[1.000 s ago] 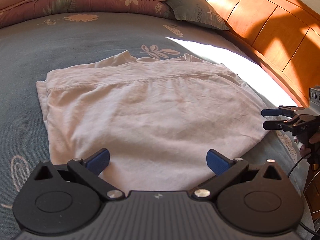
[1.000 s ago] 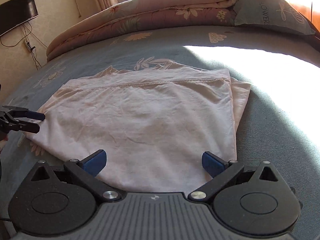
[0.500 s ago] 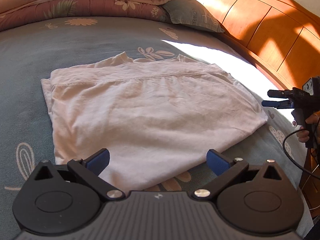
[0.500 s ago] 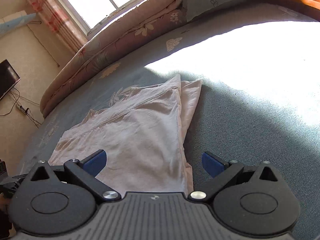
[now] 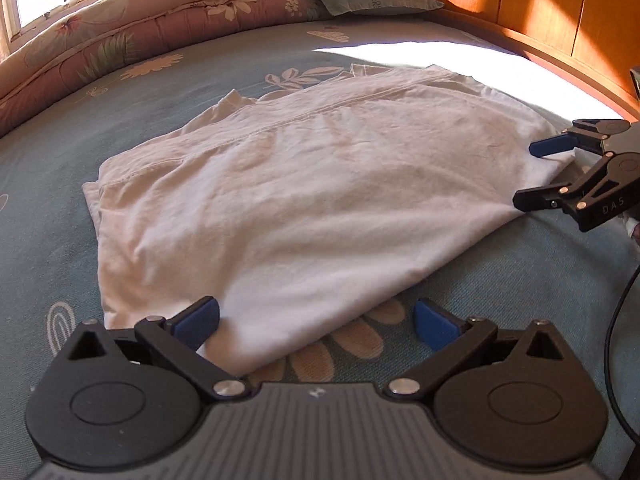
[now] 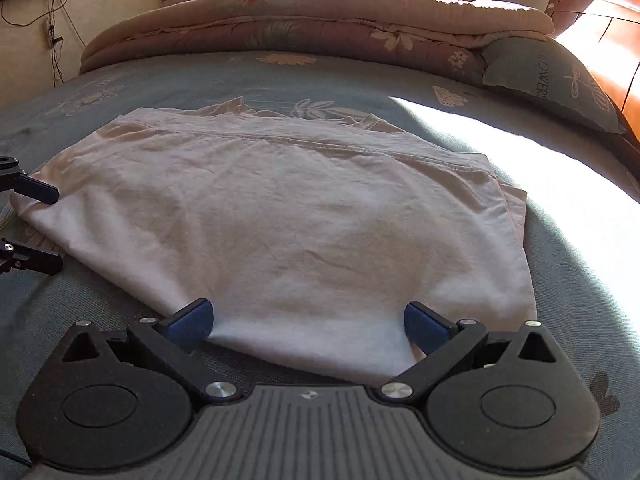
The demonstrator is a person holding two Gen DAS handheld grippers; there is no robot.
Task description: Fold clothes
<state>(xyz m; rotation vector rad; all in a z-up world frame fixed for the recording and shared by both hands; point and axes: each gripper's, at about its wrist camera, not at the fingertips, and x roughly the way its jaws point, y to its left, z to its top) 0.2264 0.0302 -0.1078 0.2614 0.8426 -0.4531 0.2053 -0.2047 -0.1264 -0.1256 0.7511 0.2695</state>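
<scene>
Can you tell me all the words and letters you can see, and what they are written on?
"FLOWERS" (its last letter is cut off in the right wrist view) on the blue-green pillow by the wooden headboard.
"DAS" on the black body of the right gripper, seen from the left wrist view; any further letters are out of frame.
No readable text on the white garment or the floral bedsheet.
</scene>
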